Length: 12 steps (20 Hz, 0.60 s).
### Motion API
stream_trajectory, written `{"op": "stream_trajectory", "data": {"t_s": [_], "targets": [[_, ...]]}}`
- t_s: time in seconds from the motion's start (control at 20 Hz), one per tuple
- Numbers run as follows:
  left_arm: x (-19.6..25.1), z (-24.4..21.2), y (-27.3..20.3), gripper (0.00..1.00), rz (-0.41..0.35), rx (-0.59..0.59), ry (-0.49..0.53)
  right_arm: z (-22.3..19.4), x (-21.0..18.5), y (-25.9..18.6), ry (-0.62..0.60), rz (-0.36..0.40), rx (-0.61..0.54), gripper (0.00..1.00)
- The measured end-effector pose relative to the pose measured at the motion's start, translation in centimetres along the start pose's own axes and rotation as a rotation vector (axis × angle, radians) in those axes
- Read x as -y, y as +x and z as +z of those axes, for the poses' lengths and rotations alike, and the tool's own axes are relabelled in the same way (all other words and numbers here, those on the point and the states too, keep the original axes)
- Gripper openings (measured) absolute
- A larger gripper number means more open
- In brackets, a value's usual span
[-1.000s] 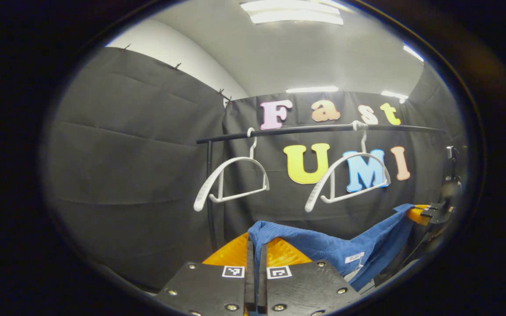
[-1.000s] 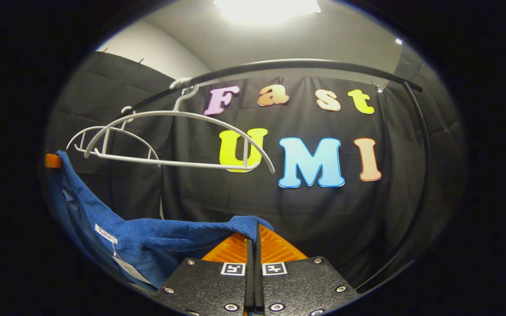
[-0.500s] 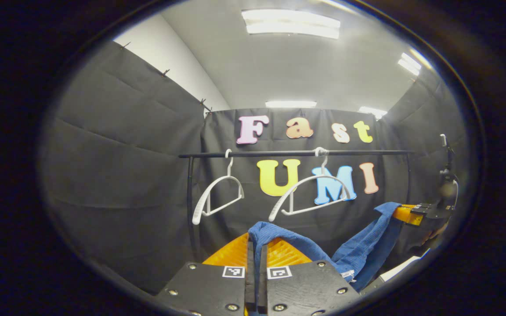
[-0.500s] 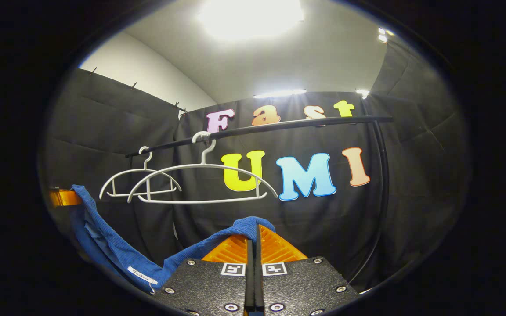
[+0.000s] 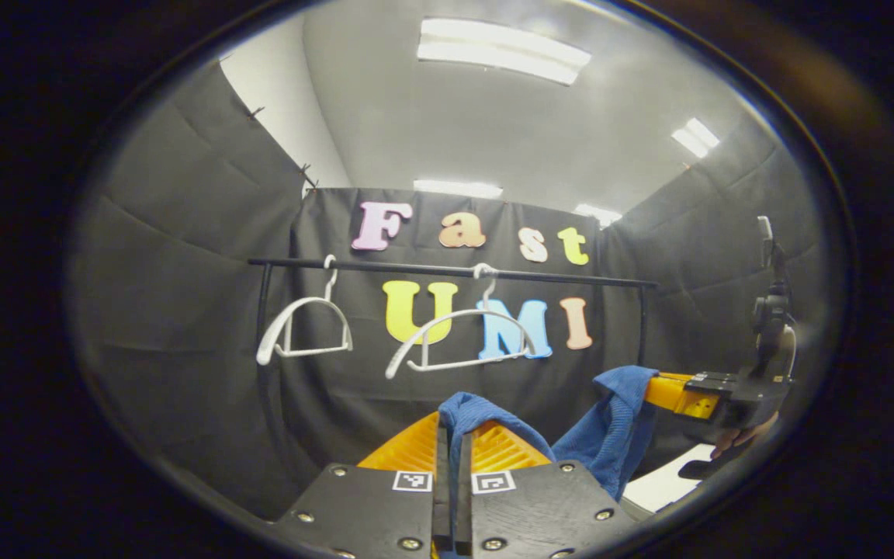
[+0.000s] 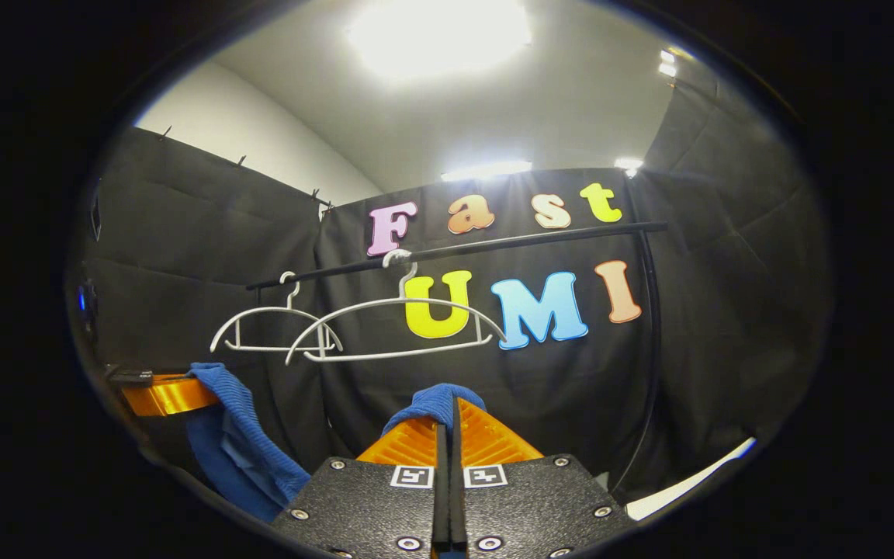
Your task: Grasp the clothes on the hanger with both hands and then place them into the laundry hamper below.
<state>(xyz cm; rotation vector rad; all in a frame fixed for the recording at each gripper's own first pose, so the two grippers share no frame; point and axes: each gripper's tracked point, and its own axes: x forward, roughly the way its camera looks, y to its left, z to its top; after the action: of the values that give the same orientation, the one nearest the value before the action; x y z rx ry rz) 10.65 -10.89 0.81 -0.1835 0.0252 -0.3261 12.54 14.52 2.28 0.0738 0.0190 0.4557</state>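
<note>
Behind rail (image 5: 447,272), black cloth wall (image 5: 183,256), seemingly pinned

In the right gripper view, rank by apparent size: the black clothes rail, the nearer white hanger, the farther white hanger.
1. Black metal clothes rail, longest.
2. Nearer white plastic hanger.
3. Farther white plastic hanger; it looks smaller, but it hangs farther off, so the two may match.

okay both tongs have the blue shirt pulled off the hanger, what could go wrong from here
Both tongs pinch only small bunches of the blue garment: left tongs, right tongs. One bunch could slip out and leave the cloth dangling. The hamper is out of sight, so lowering is a blind aim. The white hangers hang close enough to snag.
</note>
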Motion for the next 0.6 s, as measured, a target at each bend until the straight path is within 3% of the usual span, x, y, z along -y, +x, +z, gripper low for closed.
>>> {"op": "stream_trajectory", "data": {"t_s": [0.05,0.1,0.2,0.25,0.35,0.4,0.6], "targets": [[0.6,-0.8,-0.3,0.07,-0.018,-0.008,-0.006,-1.0,-0.4,-0.6,-0.006,-0.003,-0.015,0.0],[1.1,-1.6,-0.4,0.03,-0.026,-0.018,-0.007,-2.1,-0.8,-1.1,-0.008,-0.006,-0.037,0.0],[1.5,-3.2,0.0,0.07,-0.042,-0.041,-0.008,-4.2,-1.4,-1.8,-0.002,-0.009,-0.086,0.0],[1.7,-4.1,0.2,0.04,-0.05,-0.05,-0.006,-5.1,-1.8,-2.2,0.001,-0.008,-0.105,0.0],[1.8,-6.0,0.3,0.07,-0.052,-0.07,-0.014,-6.9,-2.2,-2.5,0.005,-0.012,-0.138,0.0],[1.7,-7.0,0.4,0.03,-0.052,-0.085,-0.021,-8.0,-2.4,-2.7,0.007,-0.01,-0.158,0.0],[0.9,-11.7,0.0,0.03,-0.035,-0.163,-0.011,-12.5,-2.9,-3.2,0.01,-0.009,-0.239,0.0]]}}
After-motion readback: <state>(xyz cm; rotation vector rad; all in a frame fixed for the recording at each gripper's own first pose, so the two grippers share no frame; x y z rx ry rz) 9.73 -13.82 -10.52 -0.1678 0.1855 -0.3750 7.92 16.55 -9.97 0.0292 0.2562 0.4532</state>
